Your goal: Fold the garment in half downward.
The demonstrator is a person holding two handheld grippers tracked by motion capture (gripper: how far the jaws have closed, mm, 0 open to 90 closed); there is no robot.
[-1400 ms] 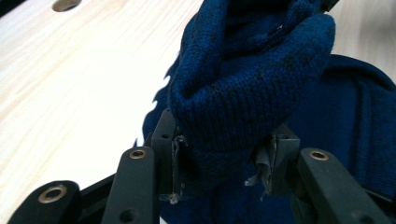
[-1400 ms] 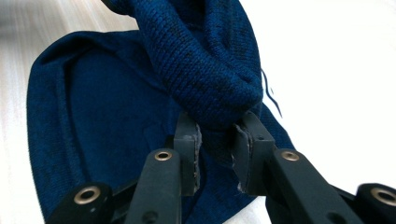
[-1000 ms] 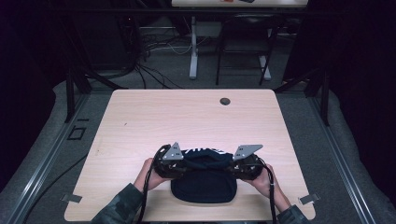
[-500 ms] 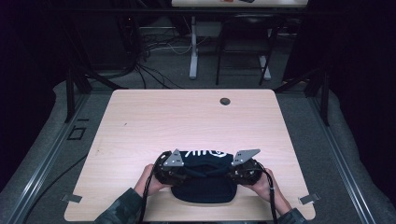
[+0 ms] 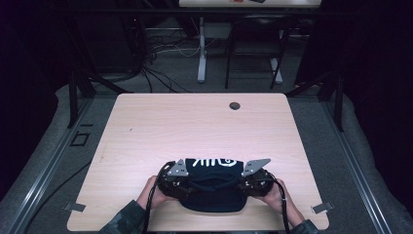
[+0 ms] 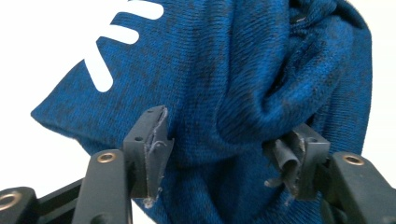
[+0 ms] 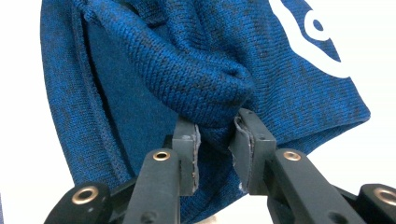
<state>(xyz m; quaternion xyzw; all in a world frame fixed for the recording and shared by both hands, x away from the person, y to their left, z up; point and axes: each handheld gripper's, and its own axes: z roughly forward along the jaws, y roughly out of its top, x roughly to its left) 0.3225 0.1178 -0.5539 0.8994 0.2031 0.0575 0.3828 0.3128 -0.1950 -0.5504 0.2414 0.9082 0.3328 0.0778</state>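
On table's near edge [image 5: 146, 214], one blue knit garment [image 5: 214, 187], two grippers, left [image 5: 181, 181], right [image 5: 247, 181]

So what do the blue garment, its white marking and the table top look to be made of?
Blue garment: knitted fabric, probably wool or acrylic; matte, visible stitch rows, darker flecks, soft folds. White marking: smooth, flat and sharp-edged, likely printed or bonded on rather than knitted in. Table top: pale wood-look surface with a faint sheen, possibly laminate.
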